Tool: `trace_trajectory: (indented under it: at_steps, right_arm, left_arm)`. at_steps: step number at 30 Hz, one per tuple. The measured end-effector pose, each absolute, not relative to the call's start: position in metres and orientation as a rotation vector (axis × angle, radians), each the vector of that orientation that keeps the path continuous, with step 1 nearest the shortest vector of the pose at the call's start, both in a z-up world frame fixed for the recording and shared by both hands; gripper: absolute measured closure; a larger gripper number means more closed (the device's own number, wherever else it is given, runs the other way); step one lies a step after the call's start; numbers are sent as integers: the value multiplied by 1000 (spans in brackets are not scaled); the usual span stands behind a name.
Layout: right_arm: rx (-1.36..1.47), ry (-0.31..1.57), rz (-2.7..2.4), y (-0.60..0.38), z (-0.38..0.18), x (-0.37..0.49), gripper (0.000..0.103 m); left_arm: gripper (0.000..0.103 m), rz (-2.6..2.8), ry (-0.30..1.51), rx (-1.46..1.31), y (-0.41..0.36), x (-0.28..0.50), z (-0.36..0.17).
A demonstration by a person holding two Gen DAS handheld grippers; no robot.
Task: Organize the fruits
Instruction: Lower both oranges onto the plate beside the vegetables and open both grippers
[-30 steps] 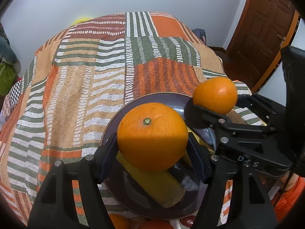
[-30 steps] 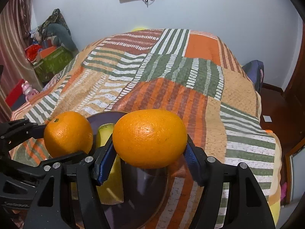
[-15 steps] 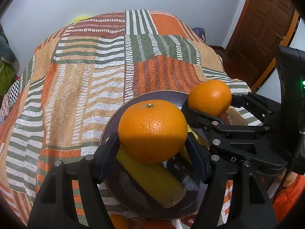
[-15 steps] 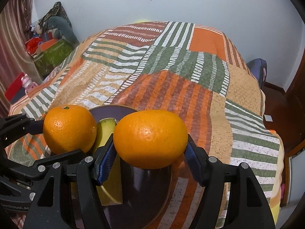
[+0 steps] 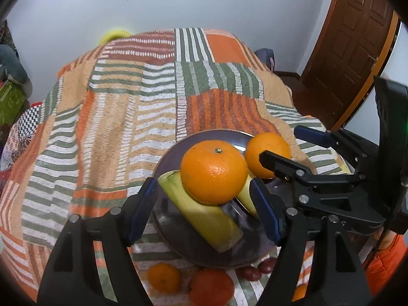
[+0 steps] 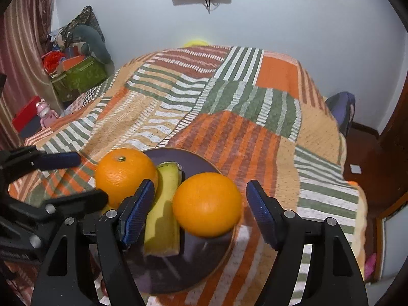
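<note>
Each camera rides on its own gripper and looks forward and steeply down along the two fingers, close over a dark plate on a patchwork bedspread. The left wrist view faces the bed's far end, a white wall and a wooden door at right. The right wrist view faces the same wall from further right. Both share the plate, two oranges and the bed; each sees the other gripper at its edge.
</note>
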State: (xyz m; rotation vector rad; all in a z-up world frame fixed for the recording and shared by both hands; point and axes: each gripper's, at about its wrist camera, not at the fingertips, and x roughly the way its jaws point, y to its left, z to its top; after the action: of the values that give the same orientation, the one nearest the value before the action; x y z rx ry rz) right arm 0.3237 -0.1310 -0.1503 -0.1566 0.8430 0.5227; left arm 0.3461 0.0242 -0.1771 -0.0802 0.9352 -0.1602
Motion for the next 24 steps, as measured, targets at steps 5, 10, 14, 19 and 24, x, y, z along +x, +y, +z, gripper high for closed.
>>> trace_trajectory:
  at_steps: [5, 10, 14, 19, 24]
  right_arm:
    - [-140, 812, 524, -138, -133, 302, 30]
    - [-136, 771, 509, -148, -116, 276, 26]
    - [-126, 756, 507, -153, -108, 258, 25]
    - [-100, 768, 526, -149, -109, 236, 25]
    - [-109, 772, 555, -137, -111, 219, 25]
  left_arm:
    - [29, -152, 904, -78, 29, 324, -156]
    - [27, -139, 883, -64, 34, 296, -139]
    - [25, -126, 871, -66, 39, 273, -129]
    - [21, -109, 872, -82, 48, 246, -123]
    - [17, -88, 879, -76, 60, 217, -124]
